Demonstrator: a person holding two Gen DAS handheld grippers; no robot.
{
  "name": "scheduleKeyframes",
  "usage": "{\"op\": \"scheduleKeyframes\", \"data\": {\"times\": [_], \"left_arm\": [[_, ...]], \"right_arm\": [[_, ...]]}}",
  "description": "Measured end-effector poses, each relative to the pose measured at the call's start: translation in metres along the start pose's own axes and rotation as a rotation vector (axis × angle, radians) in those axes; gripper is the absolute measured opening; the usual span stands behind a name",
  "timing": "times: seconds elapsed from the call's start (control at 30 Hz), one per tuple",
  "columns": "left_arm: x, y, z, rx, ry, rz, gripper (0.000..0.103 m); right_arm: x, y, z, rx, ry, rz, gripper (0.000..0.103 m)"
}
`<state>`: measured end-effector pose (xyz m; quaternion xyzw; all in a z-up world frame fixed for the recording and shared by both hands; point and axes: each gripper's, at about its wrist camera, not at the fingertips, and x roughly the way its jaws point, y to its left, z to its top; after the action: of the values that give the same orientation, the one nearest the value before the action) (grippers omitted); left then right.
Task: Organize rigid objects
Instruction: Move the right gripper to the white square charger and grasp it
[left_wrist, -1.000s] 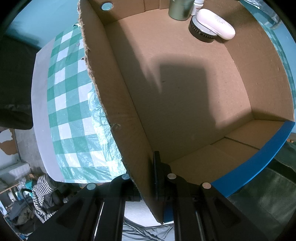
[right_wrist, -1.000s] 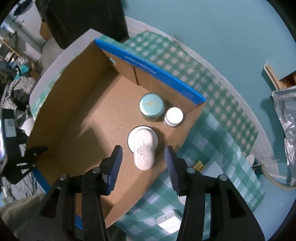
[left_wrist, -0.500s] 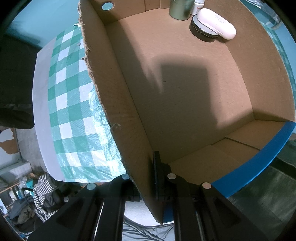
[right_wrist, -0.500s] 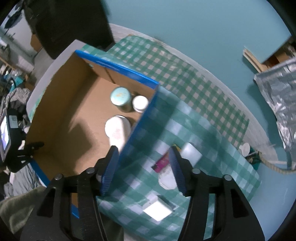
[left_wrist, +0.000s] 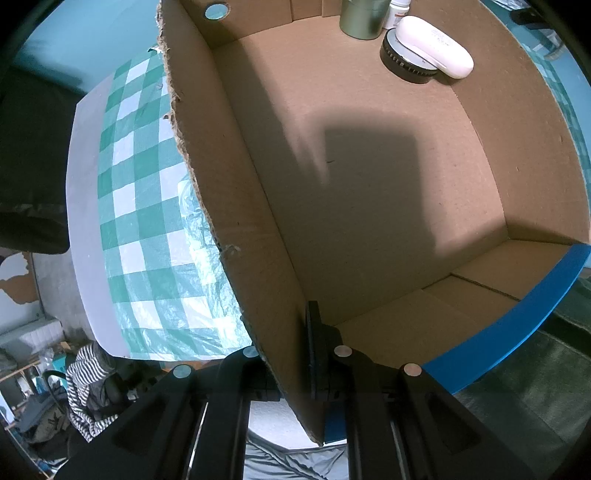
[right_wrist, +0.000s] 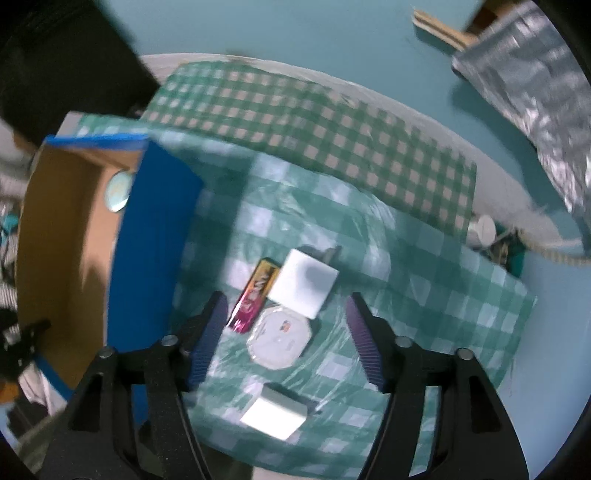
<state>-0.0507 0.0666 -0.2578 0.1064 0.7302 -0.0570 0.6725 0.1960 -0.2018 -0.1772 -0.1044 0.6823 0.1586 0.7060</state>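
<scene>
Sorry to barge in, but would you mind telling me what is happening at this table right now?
A person is sorting small items into a cardboard box. The left tongs are clamped on the box's wall, steadying it; a green tin and a white case already sit inside. The right tongs, jaws just opening and empty, hover over a white octagonal box, a pink packet and a white block on the checked cloth.

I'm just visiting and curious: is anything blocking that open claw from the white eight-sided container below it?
Nothing visible does. The right gripper, its jaws just opening wider, hangs directly over the white octagonal container on the green checked tablecloth. A pink-and-gold tube and a white square block lie close beside it.
</scene>
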Motion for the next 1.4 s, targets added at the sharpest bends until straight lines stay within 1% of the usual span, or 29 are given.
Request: {"op": "scheduleKeyframes", "data": {"times": [0.33, 0.57, 0.83, 0.93, 1.07, 1.4], "left_arm": [[-0.002, 0.001, -0.002, -0.008, 0.002, -0.001, 0.009], [0.0, 0.003, -0.004, -0.018, 0.001, -0.005, 0.009], [0.002, 0.003, -0.003, -0.016, 0.006, -0.002, 0.009], [0.002, 0.003, -0.003, -0.016, 0.007, -0.002, 0.009], [0.002, 0.003, -0.003, -0.016, 0.007, -0.002, 0.009], [0.003, 0.003, -0.002, -0.017, 0.008, -0.003, 0.009]], "right_arm": [[0.043, -0.029, 0.017, 0.162, 0.046, 0.003, 0.07], [0.068, -0.04, 0.018, 0.269, 0.078, 0.019, 0.07], [0.087, -0.038, 0.015, 0.288, 0.106, 0.022, 0.07], [0.089, -0.039, 0.012, 0.282, 0.105, 0.029, 0.065], [0.092, -0.041, 0.009, 0.262, 0.116, 0.016, 0.055], [0.091, -0.055, -0.002, 0.216, 0.109, -0.008, 0.05]]}}
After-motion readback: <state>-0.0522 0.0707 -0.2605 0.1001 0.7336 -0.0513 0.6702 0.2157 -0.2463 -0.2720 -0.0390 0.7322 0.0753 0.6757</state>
